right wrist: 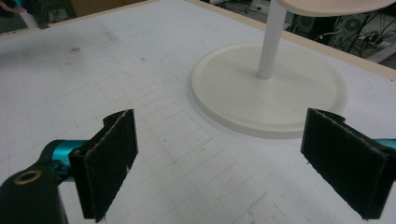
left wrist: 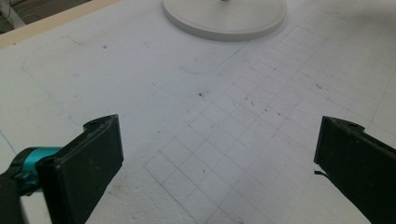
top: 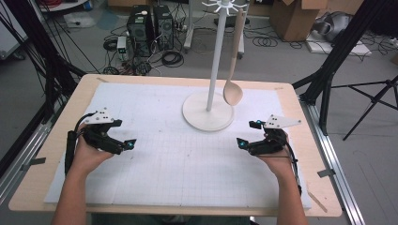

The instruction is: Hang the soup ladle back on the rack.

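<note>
White stand (top: 208, 112) sits on the gridded mat (top: 178, 164), toward the table's (top: 28, 187) far edge. Wooden spoon (top: 233, 70) hangs from the stand's top rack, bowl down, just right of the pole. Left gripper (top: 126, 144) near side of the stand, to its left; jaws spread, empty. Right gripper (top: 246, 138) near side, to its right; jaws spread, empty.
</note>
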